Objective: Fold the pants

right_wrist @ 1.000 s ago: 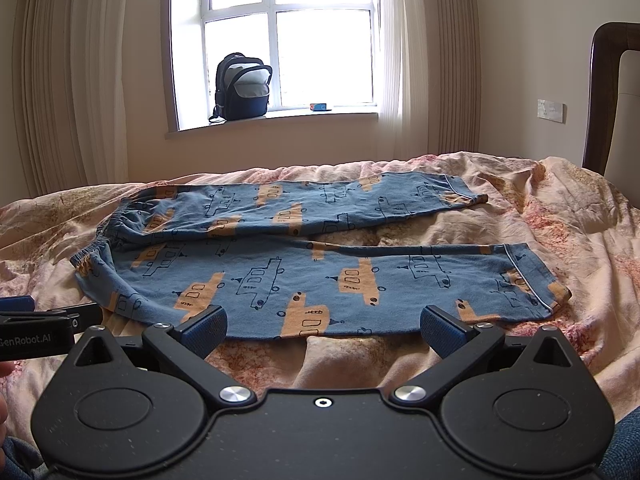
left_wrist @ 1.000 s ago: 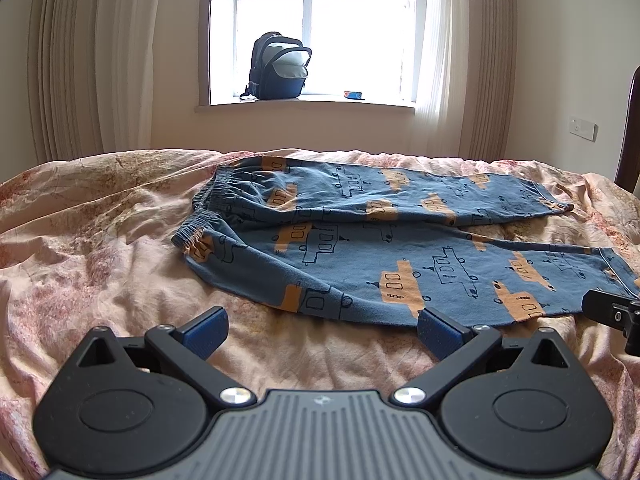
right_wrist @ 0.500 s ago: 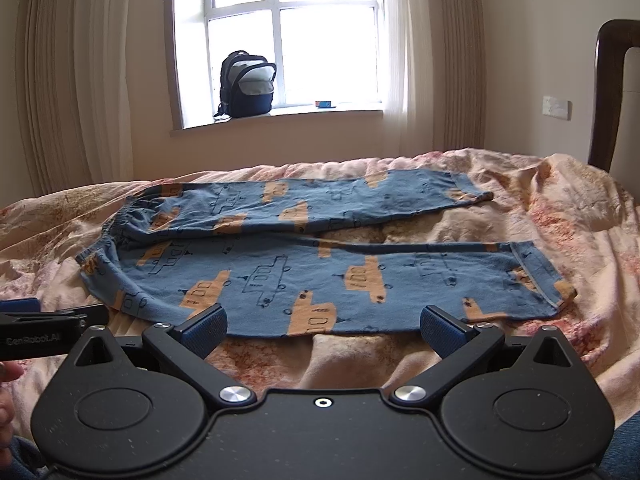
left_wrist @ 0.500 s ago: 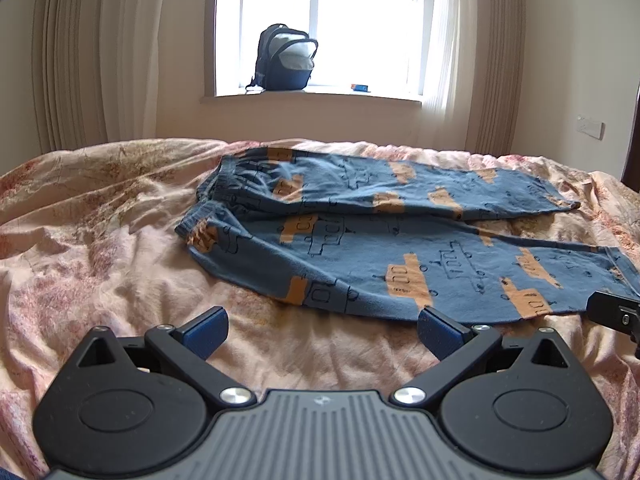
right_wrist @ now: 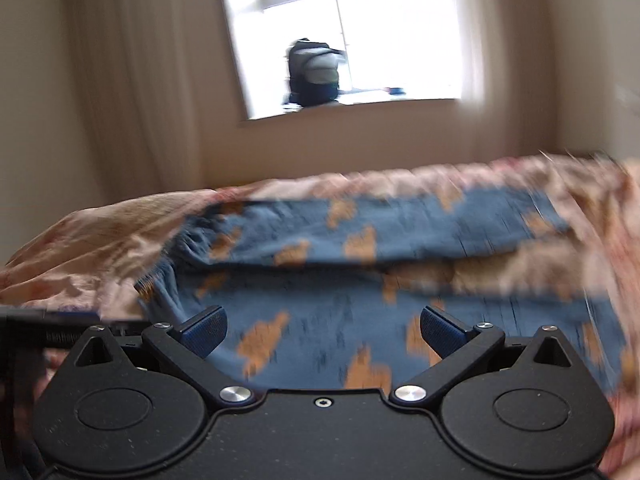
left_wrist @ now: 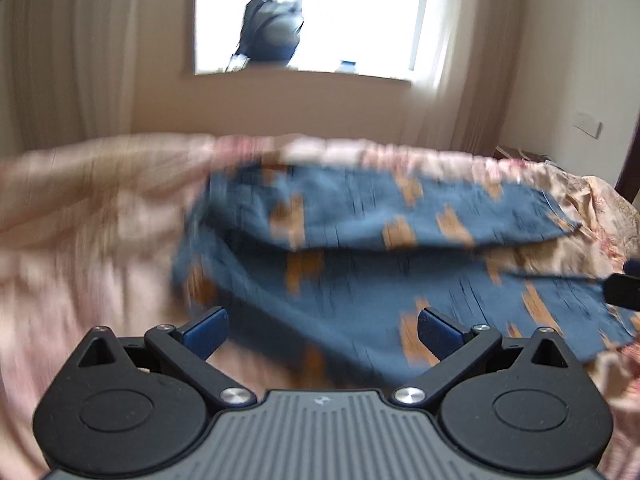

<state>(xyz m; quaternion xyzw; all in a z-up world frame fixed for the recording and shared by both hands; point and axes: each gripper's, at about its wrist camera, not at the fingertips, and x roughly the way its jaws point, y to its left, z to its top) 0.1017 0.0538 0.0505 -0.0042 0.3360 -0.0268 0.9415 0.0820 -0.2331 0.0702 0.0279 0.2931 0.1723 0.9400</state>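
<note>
Blue pants with orange prints (left_wrist: pixel 360 248) lie spread flat on the bed, waistband to the left, both legs running right; they also show in the right wrist view (right_wrist: pixel 360 280). Both frames are motion-blurred. My left gripper (left_wrist: pixel 322 334) is open and empty, low over the near leg by the waist end. My right gripper (right_wrist: pixel 322 332) is open and empty, low over the near leg. The right gripper's tip shows at the right edge of the left wrist view (left_wrist: pixel 624 288); the left gripper shows at the left edge of the right wrist view (right_wrist: pixel 60 328).
The bed has a pink floral cover (left_wrist: pixel 80 220), wrinkled. Behind it is a wall with a window and curtains. A dark backpack (left_wrist: pixel 272 36) and a small blue item stand on the sill. A dark chair edge (left_wrist: pixel 630 168) is at far right.
Both grippers have moved forward and down toward the pants, which now fill more of each view. The right wrist view has tilted. Both grippers stay open.
</note>
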